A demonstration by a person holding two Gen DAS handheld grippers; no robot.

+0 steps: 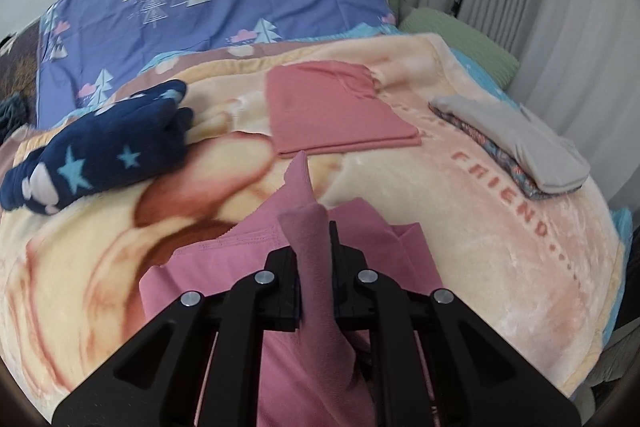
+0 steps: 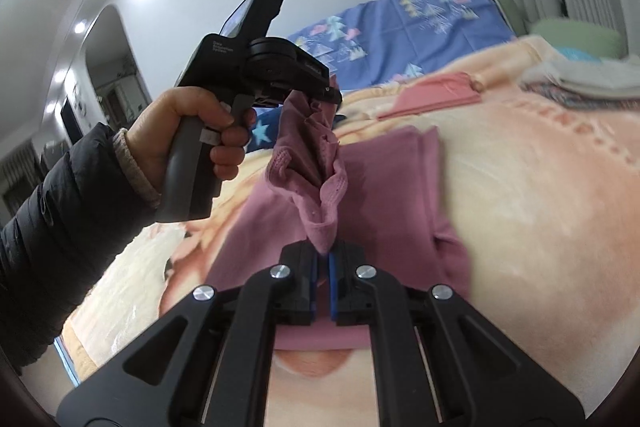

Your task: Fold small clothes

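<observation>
The left gripper (image 1: 314, 259) and the right gripper (image 2: 324, 259) each have their fingers pressed on an edge of the mauve garment (image 1: 280, 307), low in the frame over the bed (image 1: 460, 227). It looks light, soft and limp; hems give the best hold. Farther up lie a folded pink cloth (image 1: 336, 111) and a navy star garment (image 1: 100, 155). No container is visible.

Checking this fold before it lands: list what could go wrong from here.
1. The left gripper and right gripper each pinch only a bunched edge of the pink garment; it could slip.
2. The slack middle may land creased.
3. A far swing could disturb the folded salmon cloth.
</observation>
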